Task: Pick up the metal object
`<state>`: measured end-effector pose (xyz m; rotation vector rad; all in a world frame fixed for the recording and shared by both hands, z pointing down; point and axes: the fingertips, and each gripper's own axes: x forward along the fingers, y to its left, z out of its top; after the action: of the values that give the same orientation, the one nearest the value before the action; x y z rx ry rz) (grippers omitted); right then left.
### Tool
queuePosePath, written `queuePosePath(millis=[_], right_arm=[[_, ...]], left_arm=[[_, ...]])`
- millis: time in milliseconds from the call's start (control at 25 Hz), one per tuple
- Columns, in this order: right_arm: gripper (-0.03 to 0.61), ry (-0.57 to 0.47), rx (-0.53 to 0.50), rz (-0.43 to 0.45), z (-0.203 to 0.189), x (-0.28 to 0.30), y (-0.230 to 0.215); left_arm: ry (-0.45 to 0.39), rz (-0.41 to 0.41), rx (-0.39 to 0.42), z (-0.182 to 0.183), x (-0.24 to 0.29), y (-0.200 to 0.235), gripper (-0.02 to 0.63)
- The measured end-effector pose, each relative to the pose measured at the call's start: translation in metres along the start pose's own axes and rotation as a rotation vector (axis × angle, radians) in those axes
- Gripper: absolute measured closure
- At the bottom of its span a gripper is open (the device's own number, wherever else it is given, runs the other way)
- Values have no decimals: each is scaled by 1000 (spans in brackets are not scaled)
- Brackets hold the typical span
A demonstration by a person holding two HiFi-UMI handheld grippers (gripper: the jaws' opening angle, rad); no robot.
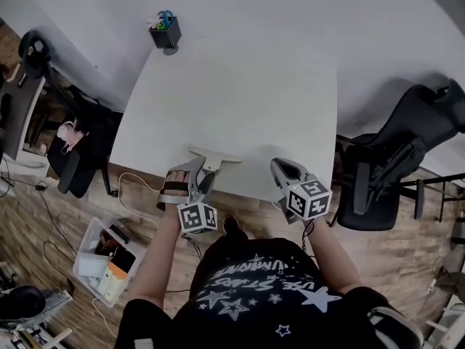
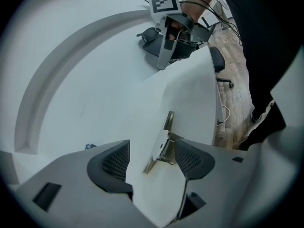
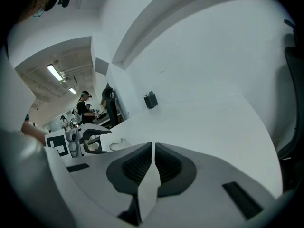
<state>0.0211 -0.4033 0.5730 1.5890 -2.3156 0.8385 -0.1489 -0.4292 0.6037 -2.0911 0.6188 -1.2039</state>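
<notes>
While metal object (image 1: 215, 158) lies at table (image 1: 240, 86) edge, pen cup (image 1: 166, 33) far, chair (image 1: 396, 166) right

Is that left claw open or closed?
Open. In its own view the left gripper shows both pads wide apart; the metal object lies on the table between them, unclamped.

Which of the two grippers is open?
The left gripper: its jaws stand apart, with the metal object between them. The right gripper has its jaws together, with nothing in them.
</notes>
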Motion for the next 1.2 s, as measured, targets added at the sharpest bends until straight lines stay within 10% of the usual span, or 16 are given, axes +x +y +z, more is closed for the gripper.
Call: queuePosePath(millis=[400, 1200], right_arm=[[526, 11, 19, -13, -5, 6, -5], [526, -7, 58, -37, -10, -11, -18]], left_arm=[[20, -35, 96, -4, 17, -10, 311], [38, 48, 287, 1, 25, -20, 574]])
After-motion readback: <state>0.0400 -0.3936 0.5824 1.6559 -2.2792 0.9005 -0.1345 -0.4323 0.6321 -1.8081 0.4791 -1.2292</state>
